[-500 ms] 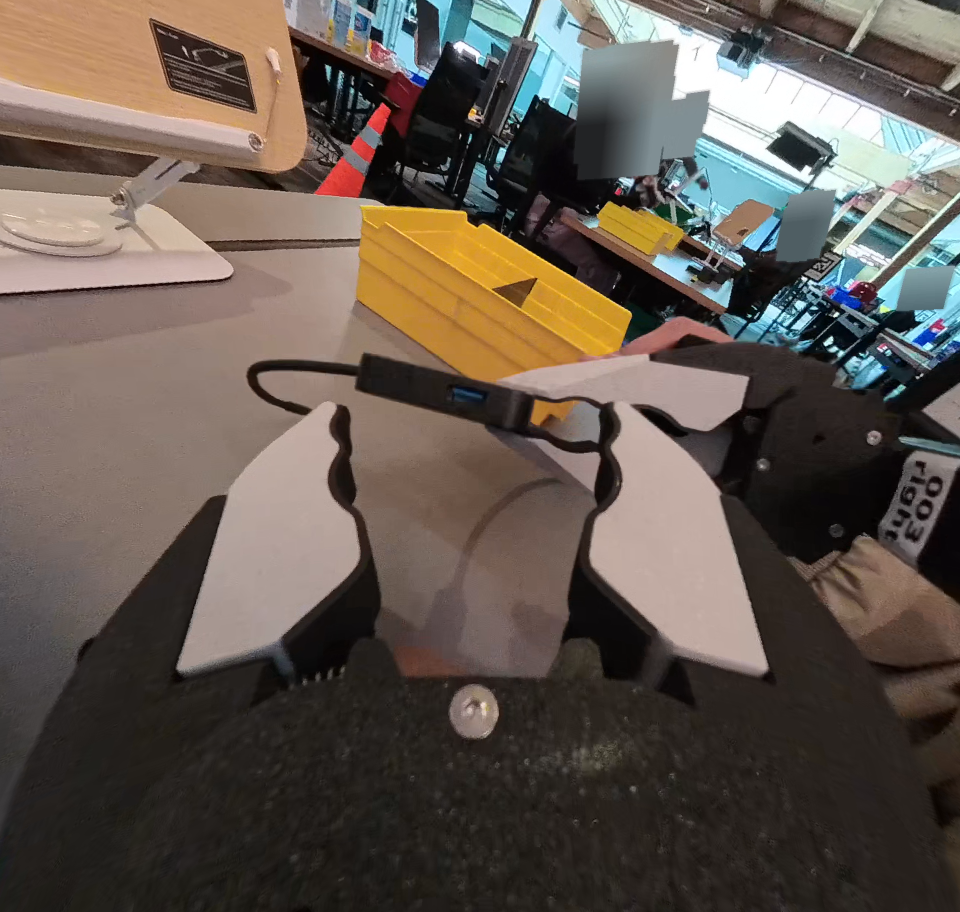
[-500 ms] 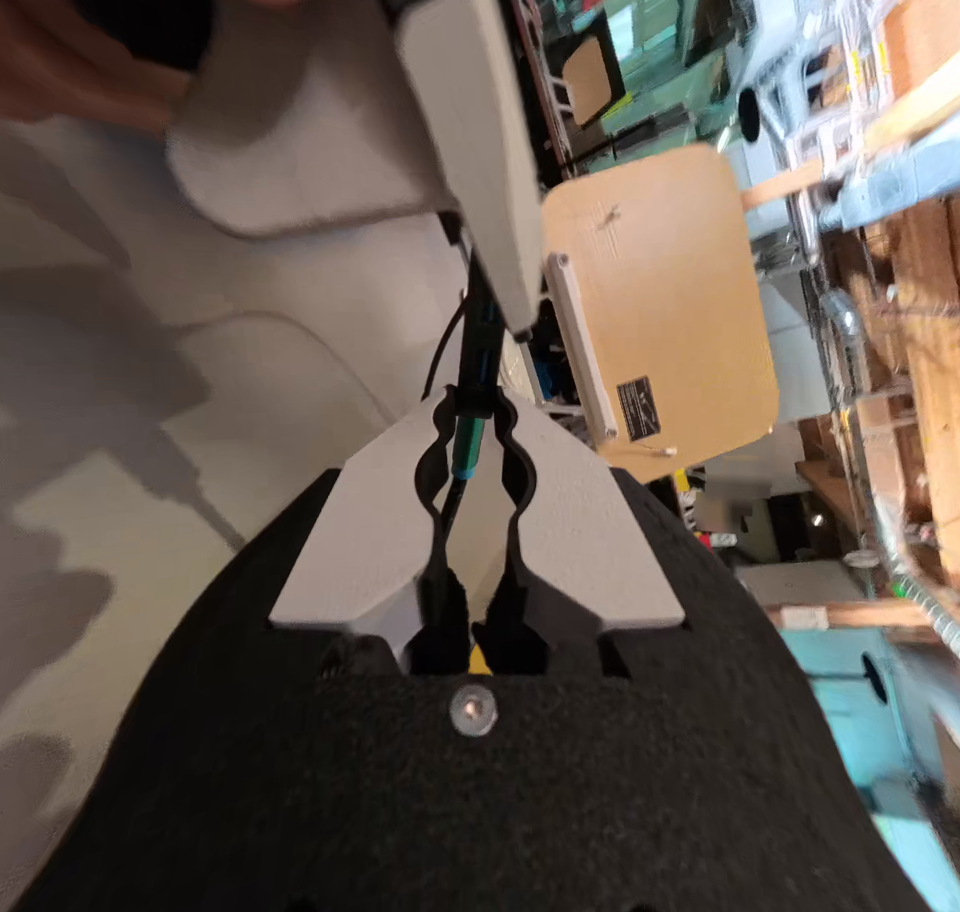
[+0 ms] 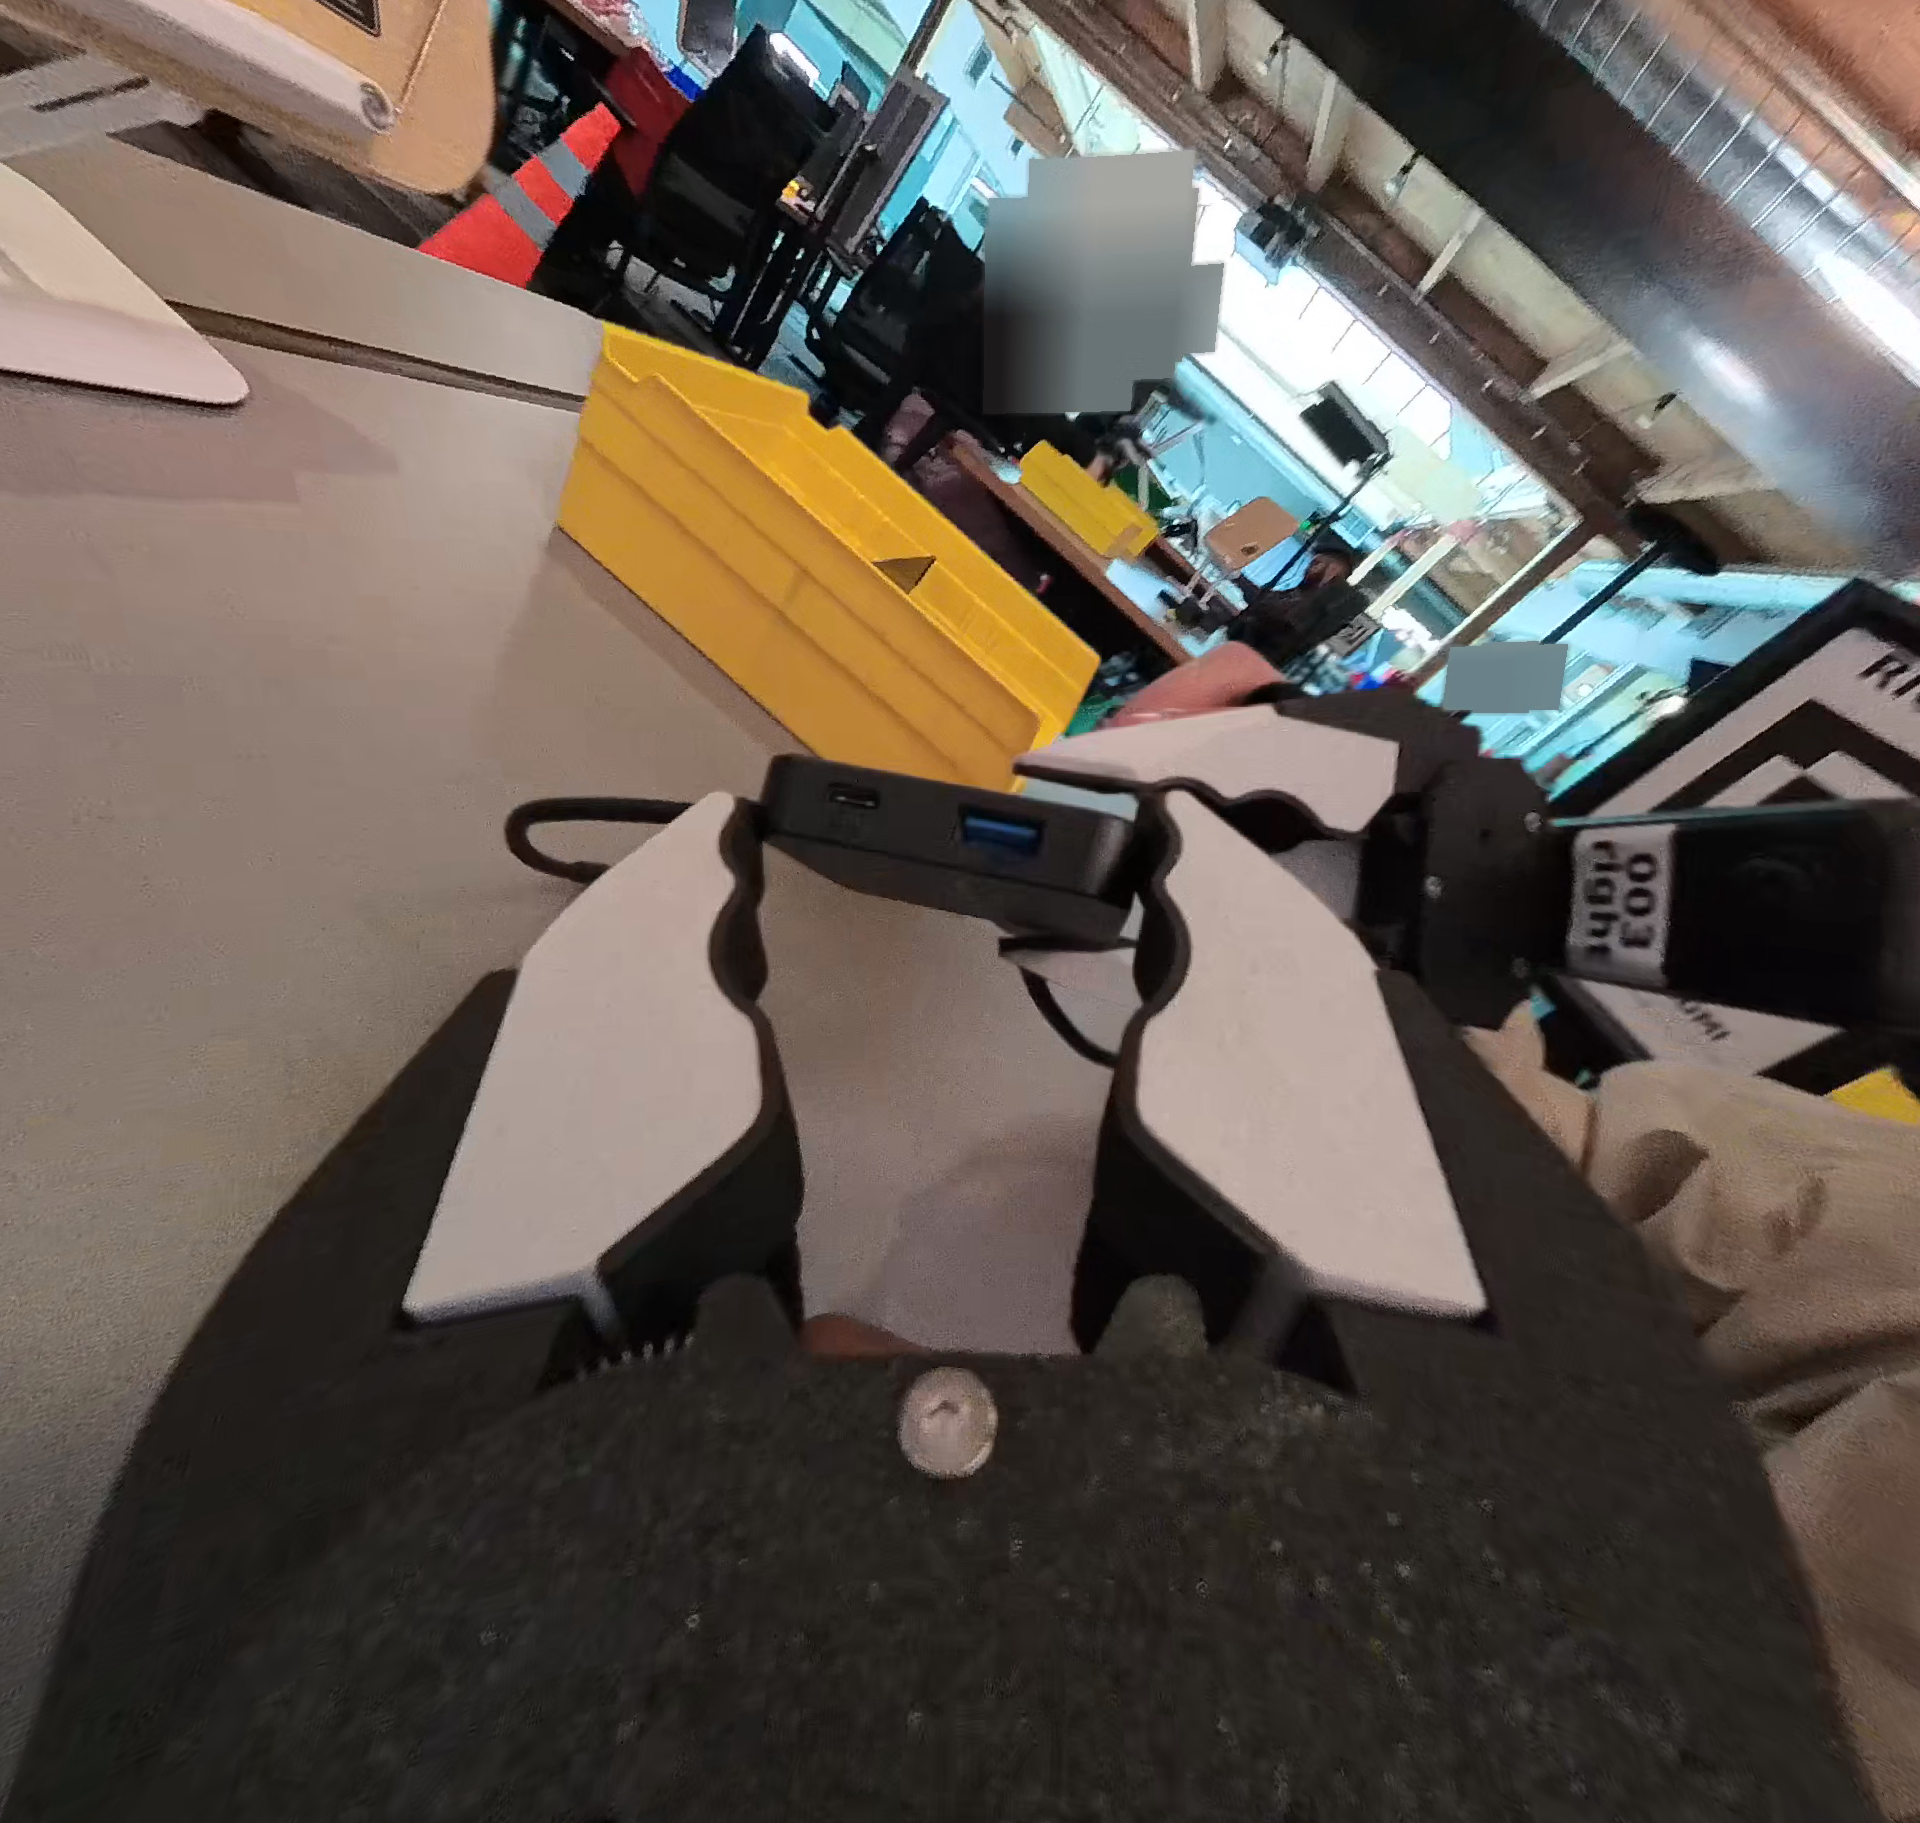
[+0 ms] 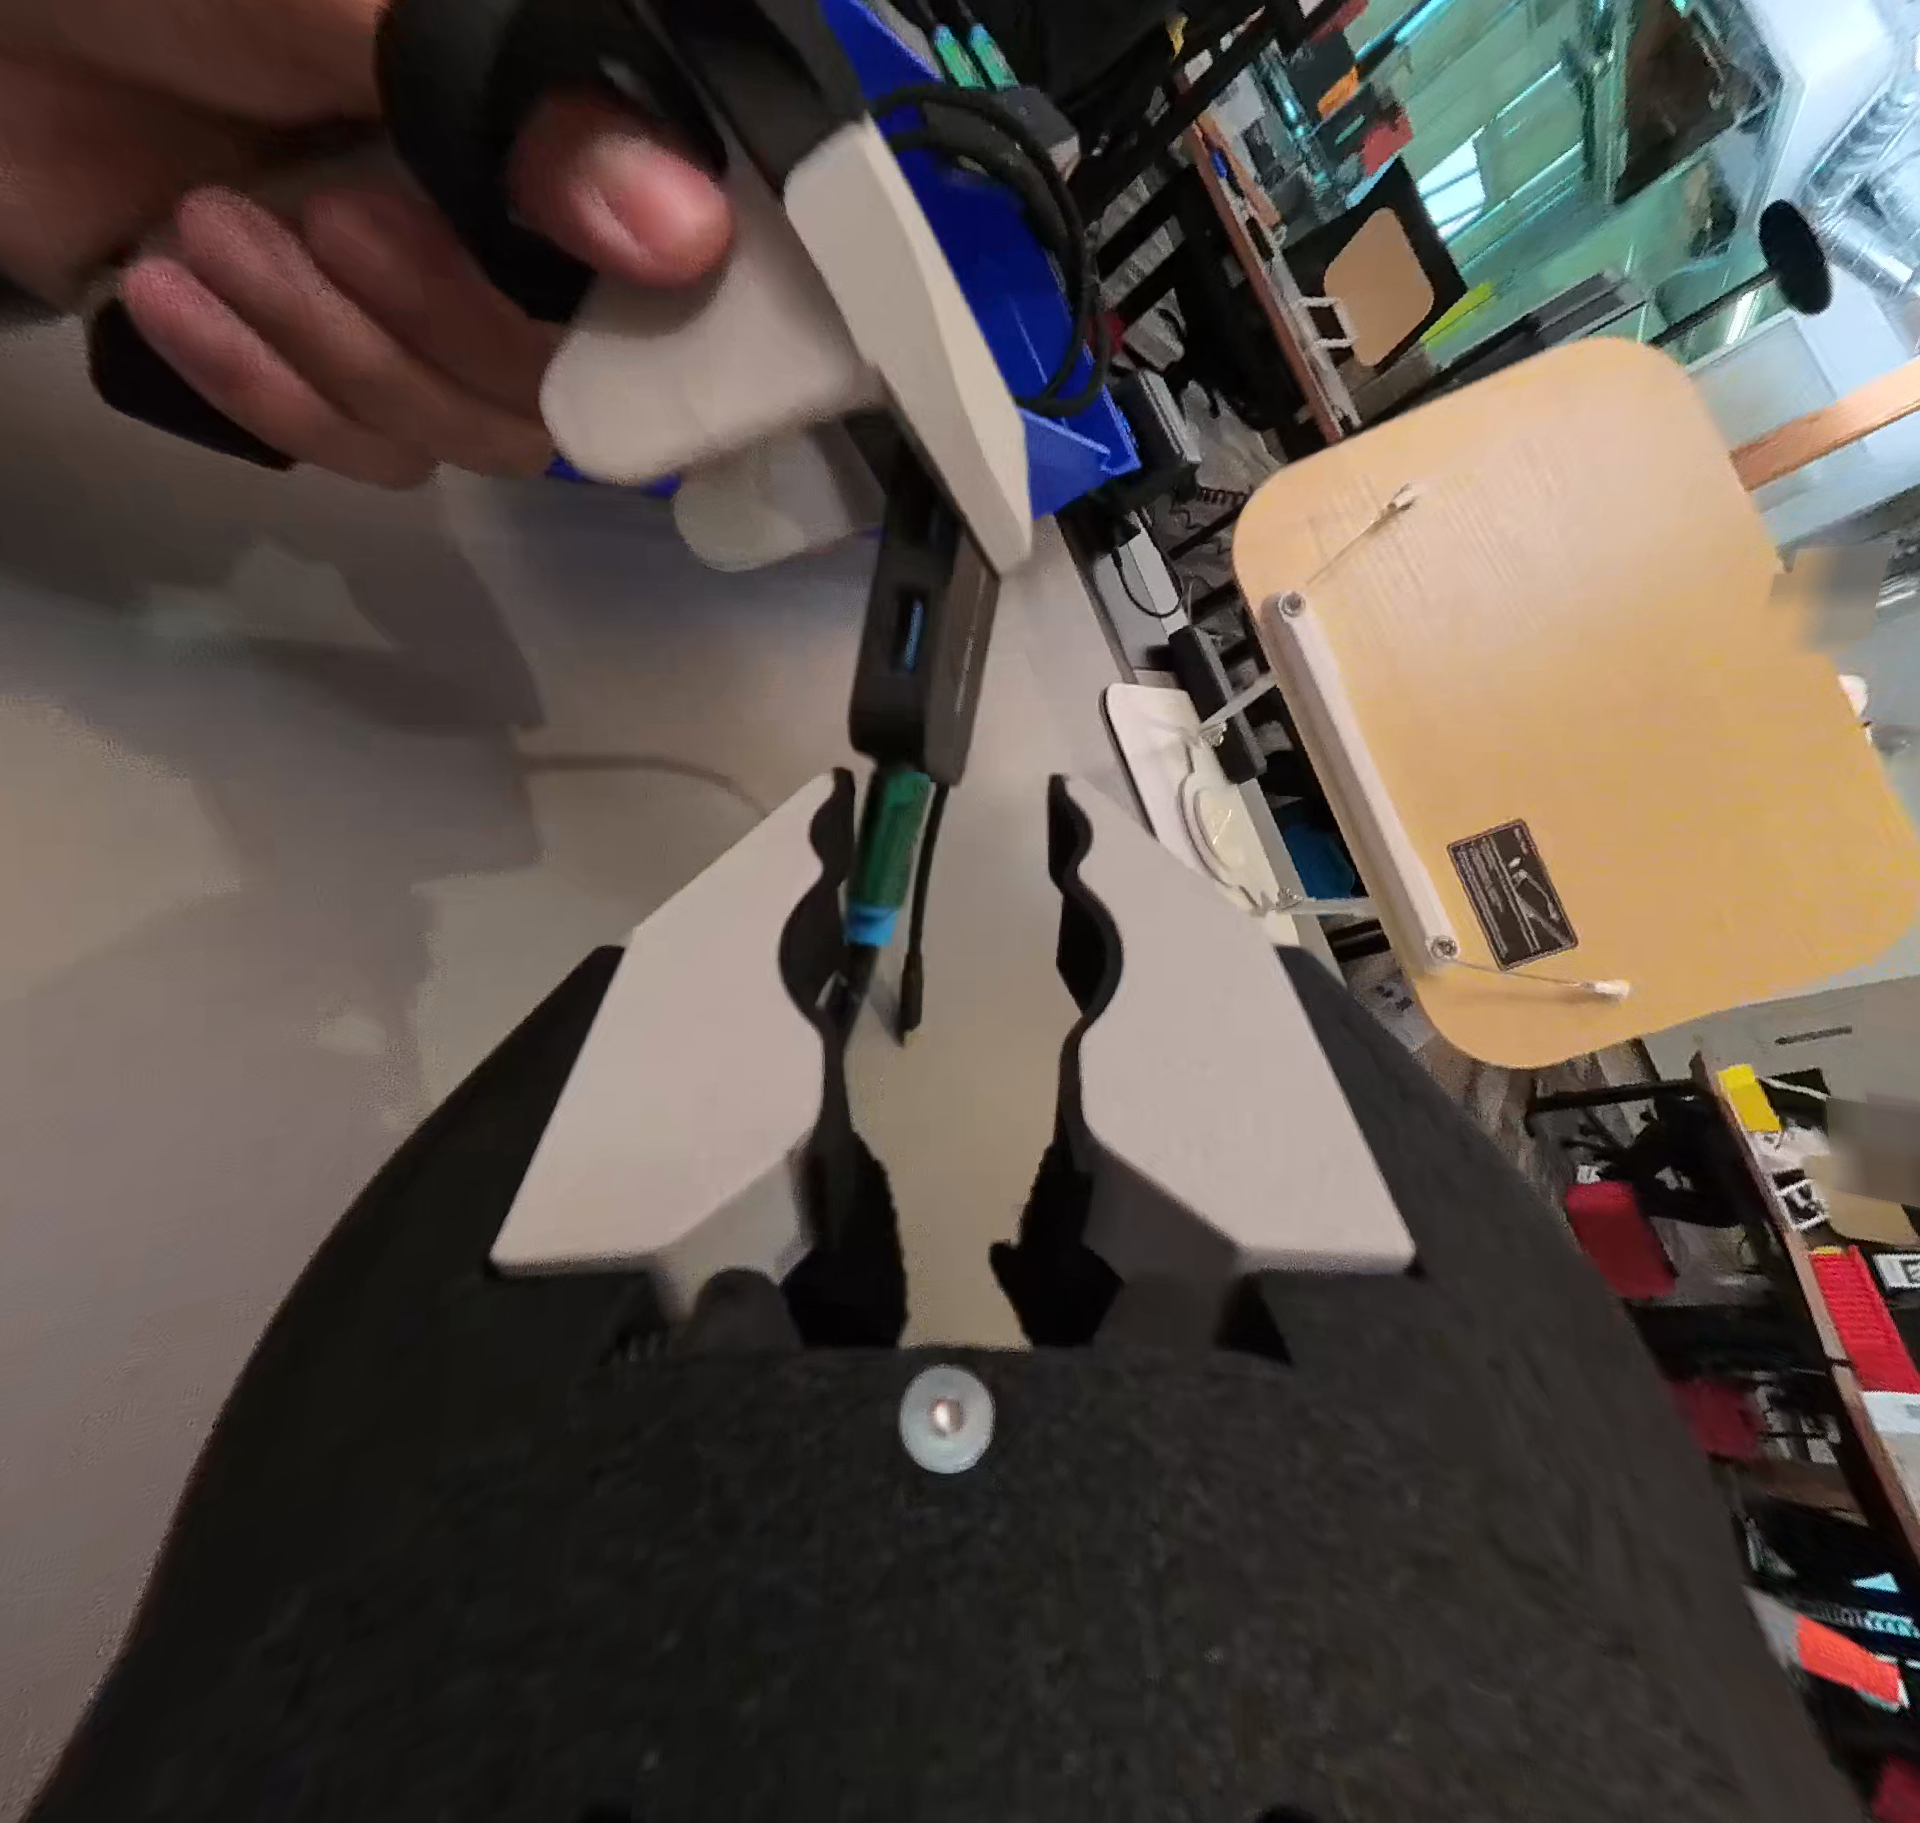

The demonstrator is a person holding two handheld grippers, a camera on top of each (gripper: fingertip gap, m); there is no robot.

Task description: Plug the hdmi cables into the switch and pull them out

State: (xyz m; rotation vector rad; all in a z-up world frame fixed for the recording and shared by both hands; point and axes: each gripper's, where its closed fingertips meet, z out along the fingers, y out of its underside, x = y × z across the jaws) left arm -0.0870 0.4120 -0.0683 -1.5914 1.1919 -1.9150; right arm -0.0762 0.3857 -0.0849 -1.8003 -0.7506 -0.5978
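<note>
While left gripper [image 3: 945,838] clamps switch [image 3: 940,843], right gripper's [image 4: 945,807] jaws parted, plug contact unclear

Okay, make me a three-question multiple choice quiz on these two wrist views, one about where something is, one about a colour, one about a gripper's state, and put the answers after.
1. Where does the yellow bin lie relative to the black switch in the left wrist view?
A. Behind it on the table
B. On top of it
C. Between the left gripper's fingers

2. What colour is the plug housing of the hdmi cable at the switch's end?
A. Red
B. Green
C. White

3. How does the right gripper stand?
A. Shut on the plug
B. Open, plug beside one finger
C. Out of view

Answers:
1 A, the bin sits farther back on the grey table.
2 B, the housing is green with a blue band.
3 B, a wide gap shows between its fingers, while the left gripper clamps the switch.
</note>
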